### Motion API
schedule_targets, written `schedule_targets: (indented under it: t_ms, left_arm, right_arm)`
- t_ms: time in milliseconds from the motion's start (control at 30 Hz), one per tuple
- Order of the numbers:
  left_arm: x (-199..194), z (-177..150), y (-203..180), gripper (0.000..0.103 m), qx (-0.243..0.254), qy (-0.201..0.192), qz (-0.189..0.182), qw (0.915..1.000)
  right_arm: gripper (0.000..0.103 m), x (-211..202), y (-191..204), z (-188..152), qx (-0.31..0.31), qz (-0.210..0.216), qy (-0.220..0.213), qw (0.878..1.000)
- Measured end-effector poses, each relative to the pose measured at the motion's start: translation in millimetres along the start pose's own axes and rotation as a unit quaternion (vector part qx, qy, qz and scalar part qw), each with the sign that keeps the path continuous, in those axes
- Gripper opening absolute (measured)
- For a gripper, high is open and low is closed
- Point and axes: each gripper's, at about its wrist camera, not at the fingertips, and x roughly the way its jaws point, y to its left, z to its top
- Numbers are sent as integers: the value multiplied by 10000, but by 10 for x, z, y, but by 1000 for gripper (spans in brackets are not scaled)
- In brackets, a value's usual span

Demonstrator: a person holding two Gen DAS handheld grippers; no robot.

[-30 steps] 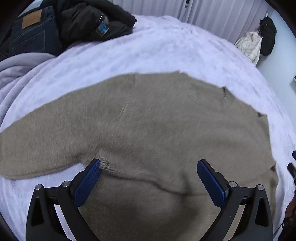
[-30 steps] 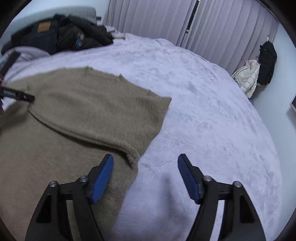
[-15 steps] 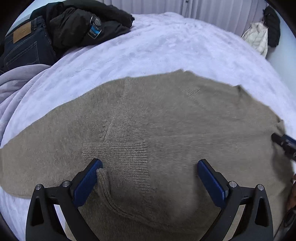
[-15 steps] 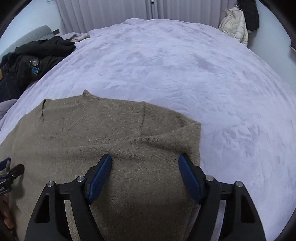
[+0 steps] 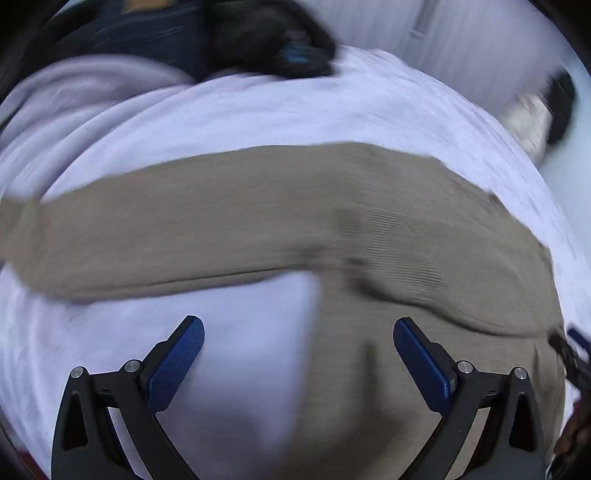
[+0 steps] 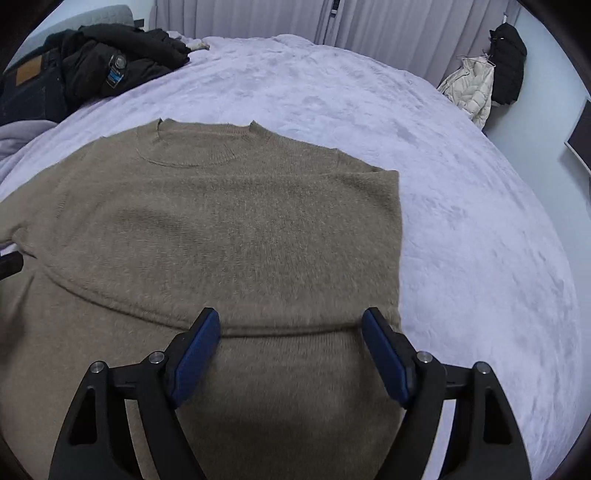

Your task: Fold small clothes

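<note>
A tan knit sweater [image 6: 221, 229] lies flat on the lilac bedspread [image 6: 461, 221], collar [image 6: 192, 147] at the far end. Its right side is folded over the body, with a fold edge crossing near my right gripper. My right gripper [image 6: 290, 354] is open and empty, low over the sweater's lower body. In the blurred left wrist view the sweater [image 5: 258, 214] stretches its left sleeve [image 5: 74, 236] out to the left. My left gripper [image 5: 297, 354] is open and empty, straddling the sweater's left side edge, with bare bedspread [image 5: 240, 314] under its left finger.
A heap of dark clothes with a black jacket [image 6: 122, 62] and jeans [image 6: 29, 85] lies at the far left of the bed. A grey blanket [image 6: 18, 136] lies beside it. A cream jacket [image 6: 472, 88] and a black garment [image 6: 509, 70] hang at the far right. Curtains [image 6: 258, 18] stand behind.
My left gripper has swung left, off the sweater's body to its left side edge, and its view is blurred. My right gripper has shifted so the whole sweater and collar face it.
</note>
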Motion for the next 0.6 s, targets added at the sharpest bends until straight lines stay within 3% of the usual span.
schedule_targets:
  t_ms: [33, 100, 167, 233, 333, 433, 533, 600]
  left_arm:
    - [8, 18, 333, 103, -475, 20, 96, 9988]
    - [38, 41, 1009, 103, -1511, 48, 132, 9884]
    - [19, 78, 1611, 103, -2405, -175, -389, 9697]
    - [-11, 137, 1972, 103, -2942, -379, -661, 9527]
    - [38, 287, 2350, 103, -3341, -601, -723, 9379]
    - [188, 436, 2631, 103, -3535, -746, -773, 9292]
    - [160, 525, 2668, 103, -3544, -822, -707, 9288]
    - [77, 479, 2675, 103, -3444, -897, -912, 9301]
  right_arm:
    - [82, -60, 37, -39, 20, 123, -34, 9999]
    - [82, -67, 155, -93, 3, 286, 30, 9996]
    - [82, 0, 307, -125, -58, 381, 167, 9991]
    - [82, 108, 490, -140, -150, 453, 349, 9982]
    - [82, 106, 749, -139, -400, 312, 319, 9982]
    - [82, 36, 933, 62, -422, 483, 165, 9978]
    - [82, 83, 1133, 469, -201, 680, 48, 9975]
    - [82, 235, 1318, 733, -68, 706, 148, 9974]
